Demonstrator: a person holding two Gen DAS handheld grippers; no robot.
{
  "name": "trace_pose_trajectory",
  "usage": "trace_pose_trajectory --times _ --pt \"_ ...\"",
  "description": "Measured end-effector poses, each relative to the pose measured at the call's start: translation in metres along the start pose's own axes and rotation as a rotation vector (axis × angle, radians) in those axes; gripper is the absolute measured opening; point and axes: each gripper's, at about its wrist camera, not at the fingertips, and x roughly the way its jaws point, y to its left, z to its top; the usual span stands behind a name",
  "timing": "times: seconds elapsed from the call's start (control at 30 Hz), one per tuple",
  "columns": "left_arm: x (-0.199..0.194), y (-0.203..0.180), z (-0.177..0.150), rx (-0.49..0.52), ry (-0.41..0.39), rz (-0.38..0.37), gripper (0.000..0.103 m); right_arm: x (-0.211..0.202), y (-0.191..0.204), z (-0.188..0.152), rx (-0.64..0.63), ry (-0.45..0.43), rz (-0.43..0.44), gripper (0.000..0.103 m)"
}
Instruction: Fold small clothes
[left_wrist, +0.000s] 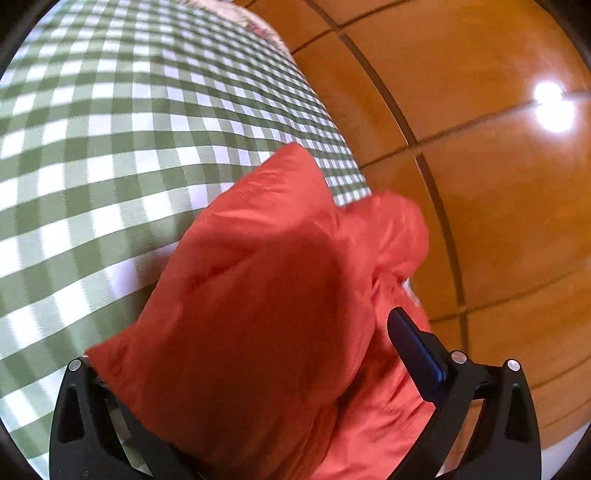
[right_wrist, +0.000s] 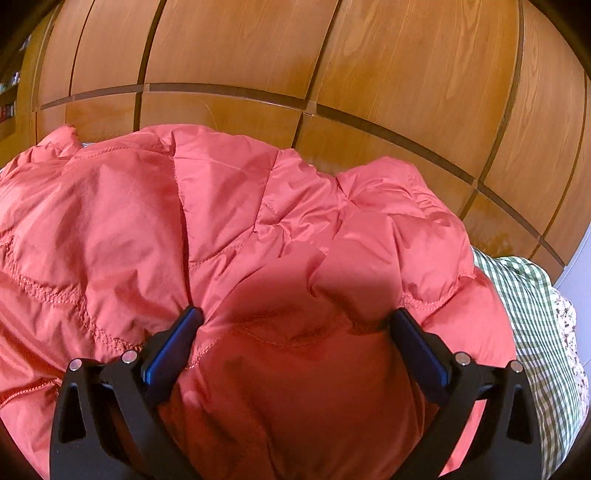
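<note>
- Item under handling: a padded coral-red jacket. It lies bunched on the green-and-white checked cloth covering the desk, close to the edge that faces the wooden panelled wall.
- Right gripper: fingers spread wide, with the quilted fabric bulging up between them. They are not closed on it; whether the pads touch the cloth cannot be told.
- Left gripper: only one blue-padded finger shows. The other is hidden under a raised flap of the jacket, so I cannot tell whether this one grips the fabric or stands open.
- Risk, slippage: the shell looks smooth and slick. A pinch taken on one thin layer would likely slide out as the fold is carried over.
- Risk, overgrab: the padding is thick and heaped. Closing the right fingers here may catch several layers and drag the whole garment instead of one panel.
- Risk, edge: part of the jacket in the left view appears to overhang the desk edge. A pull toward the wall could tip it off.
- Risk, rebound: puffy filling tends to spring open, so an unpressed fold may not stay.
- Risk, visibility: fabric fills both views, hiding seams and hem, so misaligned edges are probable.
</note>
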Motion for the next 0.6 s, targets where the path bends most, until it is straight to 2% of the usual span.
trace_pose_trajectory --times 0.03,0.1,0.13,0.17,0.23,0.37,0.47,0.53,0.6 --pt "0.002 0.002 0.003 -0.03 0.001 -0.011 0.092 0.0 0.0 0.0 0.0 0.0 -0.002 0.101" --pt "0.012 0.005 0.008 -0.088 0.034 -0.02 0.064 0.0 0.0 -0.001 0.0 0.002 -0.005 0.101" --pt "0.017 0.004 0.01 -0.098 0.049 -0.023 0.055 0.0 0.0 -0.001 0.003 0.003 -0.003 0.101" --pt "0.018 0.003 0.01 -0.095 0.058 -0.023 0.051 -0.001 -0.001 -0.001 0.008 0.003 0.001 0.101" --pt "0.016 -0.005 0.011 -0.058 0.073 -0.033 0.036 -0.002 -0.006 0.0 0.024 0.011 0.021 0.101" --pt "0.002 -0.028 0.016 0.058 0.085 -0.069 0.026 -0.019 -0.033 -0.002 0.133 -0.003 0.092 0.101" --pt "-0.015 -0.055 0.017 0.177 0.082 -0.115 0.025 -0.035 -0.066 -0.009 0.227 -0.028 0.064 0.101" --pt "-0.023 -0.071 0.015 0.247 0.077 -0.133 0.025 -0.029 -0.081 -0.014 0.251 0.012 0.04 0.101" --pt "-0.031 -0.098 0.008 0.341 0.06 -0.157 0.024 -0.014 -0.083 -0.019 0.212 0.071 0.06 0.101"
